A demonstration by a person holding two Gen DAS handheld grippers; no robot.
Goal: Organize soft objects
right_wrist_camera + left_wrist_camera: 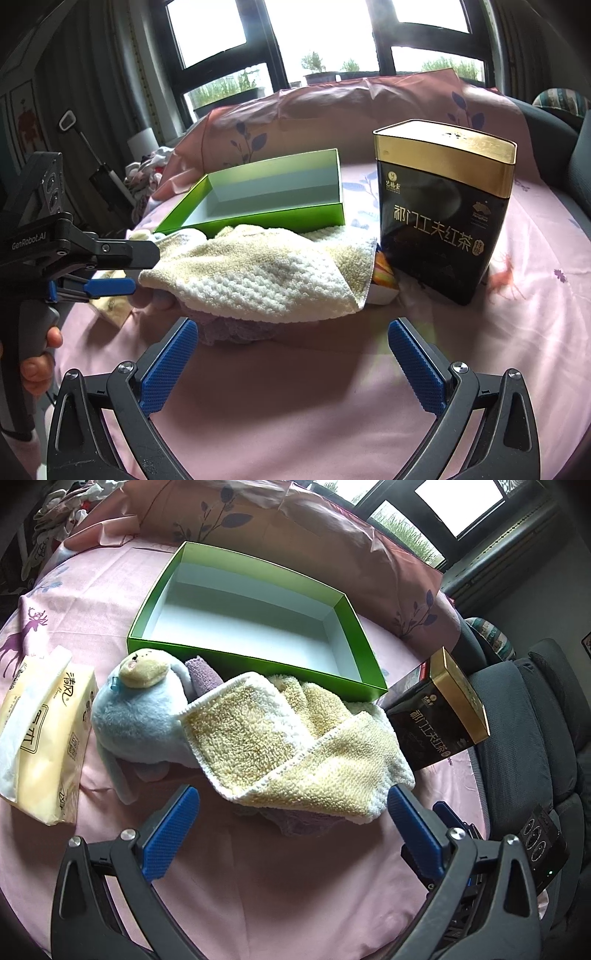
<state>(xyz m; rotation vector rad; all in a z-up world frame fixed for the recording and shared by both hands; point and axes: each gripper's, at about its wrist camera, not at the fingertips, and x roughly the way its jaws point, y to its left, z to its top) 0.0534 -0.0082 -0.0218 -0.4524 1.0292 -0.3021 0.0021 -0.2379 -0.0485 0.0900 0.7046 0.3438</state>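
Both claws spread, empty: left gripper [291, 805], right gripper [291, 339]. Risk: lifting yellow-white terry towel [295, 738] drags purple cloth [303, 821], toppling black-gold tea tin [443, 218].

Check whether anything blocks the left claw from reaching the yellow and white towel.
Nothing visible does. The open left claw faces the fluffy yellow and white towel directly, with only bare pink tablecloth between them.

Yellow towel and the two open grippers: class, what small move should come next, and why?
Probably ease the left gripper forward and close on the yellow towel. Its fingers are spread just short of the towel's near edge, and the green box behind sits open, seemingly holding nothing.
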